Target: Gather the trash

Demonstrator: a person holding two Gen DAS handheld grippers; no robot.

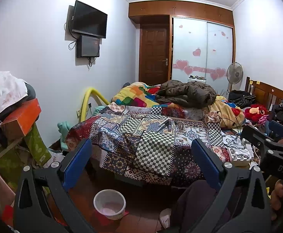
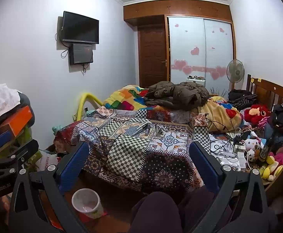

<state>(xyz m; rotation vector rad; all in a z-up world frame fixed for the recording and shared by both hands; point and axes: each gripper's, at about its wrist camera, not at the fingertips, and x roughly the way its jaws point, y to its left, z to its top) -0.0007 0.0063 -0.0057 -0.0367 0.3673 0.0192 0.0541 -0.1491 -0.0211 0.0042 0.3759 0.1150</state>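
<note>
A white plastic bin (image 1: 109, 203) stands on the floor at the foot of the bed; it also shows in the right wrist view (image 2: 87, 202). On the patchwork bedspread (image 1: 153, 151) lie a few small grey tube-like items (image 1: 163, 125) and a crumpled clear wrapper (image 1: 180, 126); the same items (image 2: 144, 128) and wrapper (image 2: 159, 132) show in the right wrist view. My left gripper (image 1: 141, 155) is open and empty, held in front of the bed. My right gripper (image 2: 139, 155) is open and empty, beside the left one.
A cluttered pile with an orange box (image 1: 20, 118) stands at the left. Cables, small boxes and plush toys (image 2: 254, 145) crowd the bed's right side. A brown jacket (image 1: 186, 94) and blankets lie further back. The person's knee (image 2: 157, 211) sits low in view.
</note>
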